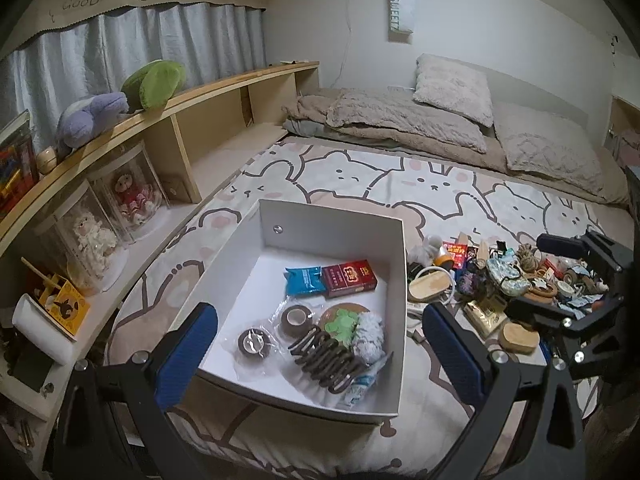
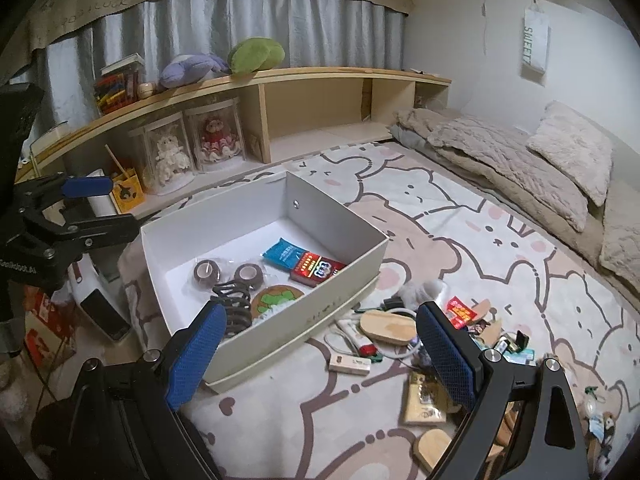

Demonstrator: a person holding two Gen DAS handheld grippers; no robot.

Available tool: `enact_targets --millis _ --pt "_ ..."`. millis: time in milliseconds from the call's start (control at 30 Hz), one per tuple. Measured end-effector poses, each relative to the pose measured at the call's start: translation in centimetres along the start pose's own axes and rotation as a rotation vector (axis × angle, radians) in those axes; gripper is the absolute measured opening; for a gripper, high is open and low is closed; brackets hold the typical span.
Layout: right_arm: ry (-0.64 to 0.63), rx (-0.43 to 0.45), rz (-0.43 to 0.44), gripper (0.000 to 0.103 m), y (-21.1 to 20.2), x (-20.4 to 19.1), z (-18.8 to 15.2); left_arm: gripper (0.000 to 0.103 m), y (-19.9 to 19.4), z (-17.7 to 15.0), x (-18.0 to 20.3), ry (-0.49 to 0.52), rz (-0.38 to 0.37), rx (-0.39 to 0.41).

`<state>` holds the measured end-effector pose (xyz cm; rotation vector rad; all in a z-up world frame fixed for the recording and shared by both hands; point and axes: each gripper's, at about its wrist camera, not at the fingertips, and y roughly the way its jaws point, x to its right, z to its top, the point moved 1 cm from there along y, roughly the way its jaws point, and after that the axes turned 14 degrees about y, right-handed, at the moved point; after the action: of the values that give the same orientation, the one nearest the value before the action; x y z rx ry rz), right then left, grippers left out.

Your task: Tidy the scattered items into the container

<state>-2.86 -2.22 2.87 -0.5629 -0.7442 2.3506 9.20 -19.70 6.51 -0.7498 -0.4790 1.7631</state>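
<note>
Wood is what lies nearest your right hand-held gripper (image 2: 320, 364): an oval wooden lid (image 2: 434, 446) at five o'clock in the right wrist view. It is stiff and light, and best pinched across its narrow width. Your right jaws stand wide with nothing between them. Beside it, the flat gold packet (image 2: 424, 398) looks thin and slick, so take it by an edge, not flat on. The larger oval wooden piece (image 2: 387, 328), at about two o'clock from the gripper, lies over a white cable (image 2: 340, 342), which is limp and likely to drag its neighbours. The rest of the pile of small items (image 1: 516, 276) spreads toward three o'clock on the cartoon-print bed sheet (image 2: 500, 248).

Your left hand-held gripper (image 1: 318, 354) is also spread wide and empty over the white box (image 1: 394, 320). The box sits at eleven o'clock from the pile and already holds tape rolls, a black spring and a red packet.
</note>
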Motion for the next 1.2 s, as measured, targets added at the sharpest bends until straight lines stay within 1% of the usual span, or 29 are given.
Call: enact_targets --millis 333,667,933,1200 --pt "0.018 0.022 0.006 0.096 -1.2 0.5 0.0 0.103 -0.2 -1.5 1.2 -0.009 0.001 -0.010" --pt "0.022 0.024 -0.005 0.096 -1.1 0.4 0.0 0.103 -0.1 -3.0 0.9 -0.034 0.006 -0.020" --pt "0.017 0.007 -0.019 0.096 -0.5 0.4 -0.3 0.103 0.1 -3.7 0.7 -0.032 0.009 -0.031" --pt "0.018 0.002 -0.025 0.096 -0.4 0.6 -0.3 0.103 0.4 -3.7 0.8 -0.022 0.004 -0.035"
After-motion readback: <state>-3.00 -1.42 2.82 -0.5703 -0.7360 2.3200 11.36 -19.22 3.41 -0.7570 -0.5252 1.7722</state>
